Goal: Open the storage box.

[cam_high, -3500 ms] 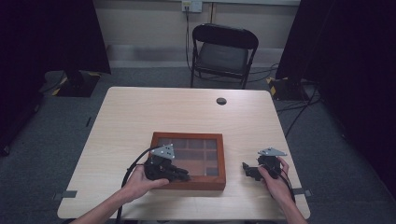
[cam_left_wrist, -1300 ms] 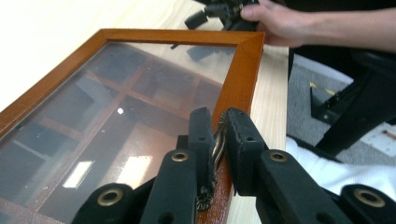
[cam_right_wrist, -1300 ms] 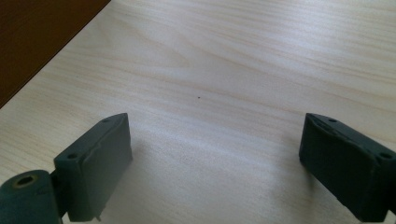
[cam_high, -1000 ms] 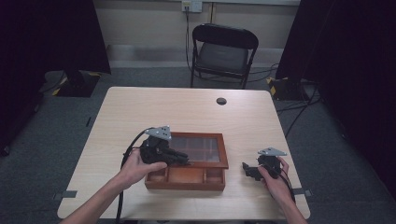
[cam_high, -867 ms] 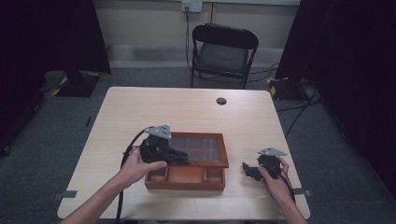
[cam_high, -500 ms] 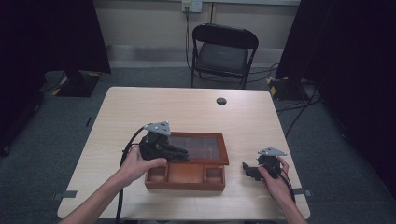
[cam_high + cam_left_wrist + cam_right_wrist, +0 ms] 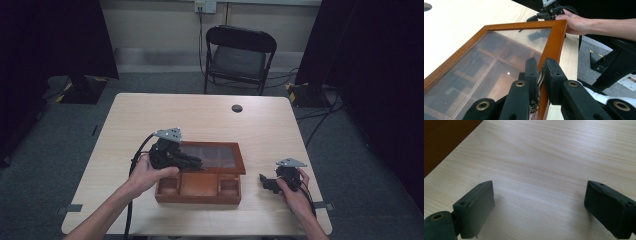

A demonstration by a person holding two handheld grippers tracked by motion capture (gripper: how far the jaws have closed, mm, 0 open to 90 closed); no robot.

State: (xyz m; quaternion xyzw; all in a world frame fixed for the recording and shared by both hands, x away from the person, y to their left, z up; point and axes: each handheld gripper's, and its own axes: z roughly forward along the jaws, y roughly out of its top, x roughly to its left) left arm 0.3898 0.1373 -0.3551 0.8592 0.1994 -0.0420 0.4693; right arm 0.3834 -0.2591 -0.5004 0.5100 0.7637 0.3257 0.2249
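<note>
A brown wooden box [image 7: 199, 193] with divided compartments sits near the table's front edge. Its glass-paned lid [image 7: 217, 155] is hinged up at the back and tilted open. My left gripper [image 7: 196, 163] is shut on the lid's wooden frame [image 7: 554, 42]; in the left gripper view the two jaws [image 7: 541, 68] pinch the frame's edge. My right gripper [image 7: 264, 180] rests on the table to the right of the box, open, with bare wood between its jaws [image 7: 539, 195]. The box's dark side [image 7: 444, 137] shows at the upper left of the right gripper view.
A small black round disc [image 7: 237, 108] lies at the table's far middle. A black folding chair [image 7: 240, 55] stands behind the table. The left gripper's cable [image 7: 131, 210] hangs off the front edge. The other hand and its gripper [image 7: 549, 10] sit past the lid's corner.
The lid, flat on the box in the oldest frame, has been lifted by my left gripper and now tilts higher toward the back. The right gripper has stayed still.
</note>
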